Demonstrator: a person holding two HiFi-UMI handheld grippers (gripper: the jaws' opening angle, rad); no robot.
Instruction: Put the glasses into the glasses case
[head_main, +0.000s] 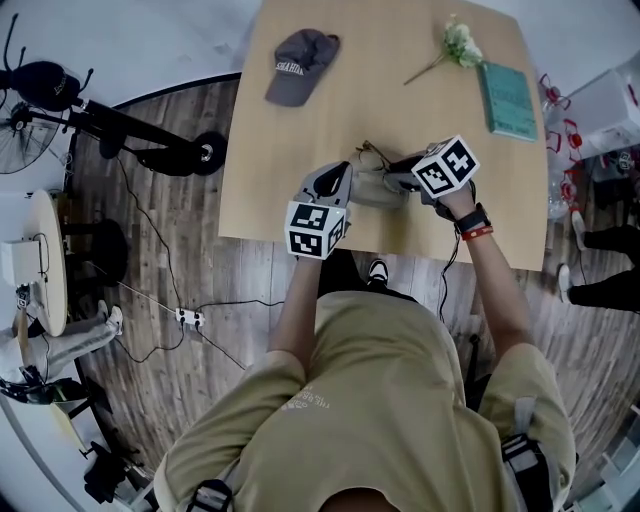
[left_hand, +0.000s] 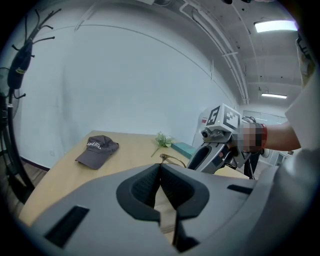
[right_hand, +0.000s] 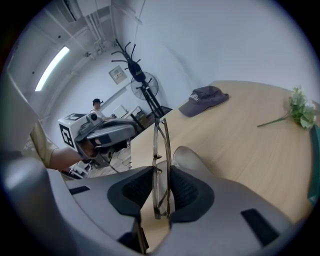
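A light grey glasses case (head_main: 383, 190) lies on the wooden table (head_main: 290, 170) near its front edge, between my two grippers. My right gripper (head_main: 390, 166) is shut on the folded thin-framed glasses (right_hand: 161, 145), which stand on edge between its pads just above the case (right_hand: 192, 157). The glasses (left_hand: 172, 159) also show straight ahead in the left gripper view. My left gripper (head_main: 348, 180) hovers at the case's left end with its pads meeting at the tips (left_hand: 160, 167) and nothing seen between them. Its own jaws hide the case in that view.
A dark grey cap (head_main: 300, 65) lies at the table's far left. A flower sprig (head_main: 458, 45) and a teal book (head_main: 507, 98) are at the far right. A scooter (head_main: 140, 135) and cables are on the floor to the left.
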